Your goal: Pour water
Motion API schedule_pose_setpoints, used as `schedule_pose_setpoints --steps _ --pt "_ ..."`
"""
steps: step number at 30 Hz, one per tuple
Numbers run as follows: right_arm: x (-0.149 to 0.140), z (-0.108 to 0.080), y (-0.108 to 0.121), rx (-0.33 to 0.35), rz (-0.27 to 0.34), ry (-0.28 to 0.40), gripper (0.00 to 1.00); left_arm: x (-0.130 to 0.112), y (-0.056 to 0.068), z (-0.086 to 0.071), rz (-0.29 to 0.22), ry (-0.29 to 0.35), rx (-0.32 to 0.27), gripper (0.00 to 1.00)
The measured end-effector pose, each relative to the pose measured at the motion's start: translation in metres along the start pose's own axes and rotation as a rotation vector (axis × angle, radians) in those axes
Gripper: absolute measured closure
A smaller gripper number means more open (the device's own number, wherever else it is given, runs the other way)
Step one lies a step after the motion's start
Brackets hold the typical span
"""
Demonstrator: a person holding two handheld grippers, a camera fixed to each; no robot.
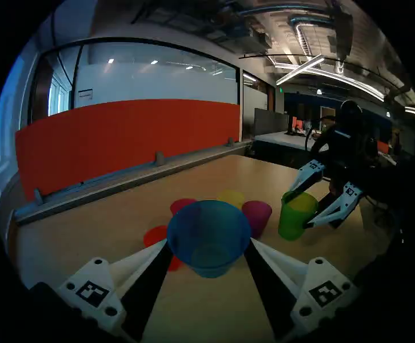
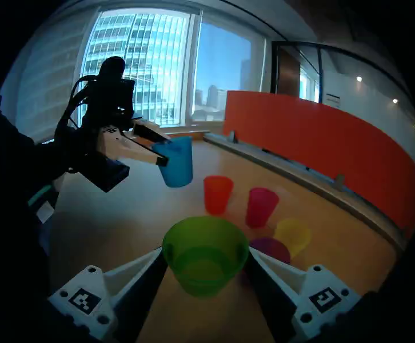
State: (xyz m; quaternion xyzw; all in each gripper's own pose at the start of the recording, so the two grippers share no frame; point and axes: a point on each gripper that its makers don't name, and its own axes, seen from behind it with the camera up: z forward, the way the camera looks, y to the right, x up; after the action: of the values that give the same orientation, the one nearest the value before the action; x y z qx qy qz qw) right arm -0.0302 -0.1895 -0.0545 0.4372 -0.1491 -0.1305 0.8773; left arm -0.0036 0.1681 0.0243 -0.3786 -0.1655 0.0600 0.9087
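Nearest my left camera sat the blue cup (image 1: pixel 208 237), upright, its mouth open towards me, with the left gripper (image 1: pixel 208 244) closed on it, one finger pressing each side. In the right gripper view that same cup hung clear above the bench (image 2: pixel 122 211), held level.

The right gripper (image 2: pixel 206 255) was clamped on the green cup (image 2: pixel 205 254) in the same way, both fingers against its wall. From the left gripper view the green cup stood upright, off to the right of the blue one and well apart from it; I could not tell whether its base touched the wood. I could not make out a water level in either cup.

Between the two held cups, a loose cluster stood on the bench: an orange-red cup (image 2: pixel 218 194), a magenta cup (image 2: pixel 261 207), a yellow cup (image 2: pixel 292 235) and a purple cup (image 2: pixel 270 248) just beside the green one. An orange partition (image 1: pixel 127 137) ran along the far edge of the bench, and tall windows (image 2: pixel 139 63) showed behind the left gripper.
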Motion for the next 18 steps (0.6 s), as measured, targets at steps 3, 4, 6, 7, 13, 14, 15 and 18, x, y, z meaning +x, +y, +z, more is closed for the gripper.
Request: schedule_pose_setpoints --steps 3,4,6,7,13,14,15,18 --pt "0.007 0.000 0.000 -0.002 0.002 0.014 0.09 0.011 0.000 -0.007 -0.008 0.021 0.001 0.14" --pt "0.009 -0.001 0.000 -0.002 0.003 0.018 0.09 0.014 0.000 -0.010 -0.010 0.028 0.001 0.14" --pt "0.012 -0.001 0.000 -0.002 0.004 0.025 0.09 0.020 0.000 -0.014 -0.013 0.041 0.000 0.14" --pt "0.013 -0.001 0.000 -0.002 0.005 0.027 0.09 0.023 0.000 -0.015 -0.014 0.047 0.000 0.14" --pt "0.020 -0.001 0.000 -0.005 0.008 0.042 0.09 0.035 0.000 -0.024 -0.014 0.076 0.002 0.14" --pt "0.021 -0.001 0.000 -0.005 0.008 0.044 0.09 0.036 0.001 -0.025 -0.012 0.079 0.003 0.14" --pt "0.023 -0.001 0.000 -0.006 0.009 0.047 0.09 0.038 0.001 -0.026 -0.010 0.083 0.003 0.14" --pt "0.028 0.000 0.000 -0.006 0.010 0.058 0.09 0.042 0.001 -0.029 -0.004 0.095 0.006 0.14"
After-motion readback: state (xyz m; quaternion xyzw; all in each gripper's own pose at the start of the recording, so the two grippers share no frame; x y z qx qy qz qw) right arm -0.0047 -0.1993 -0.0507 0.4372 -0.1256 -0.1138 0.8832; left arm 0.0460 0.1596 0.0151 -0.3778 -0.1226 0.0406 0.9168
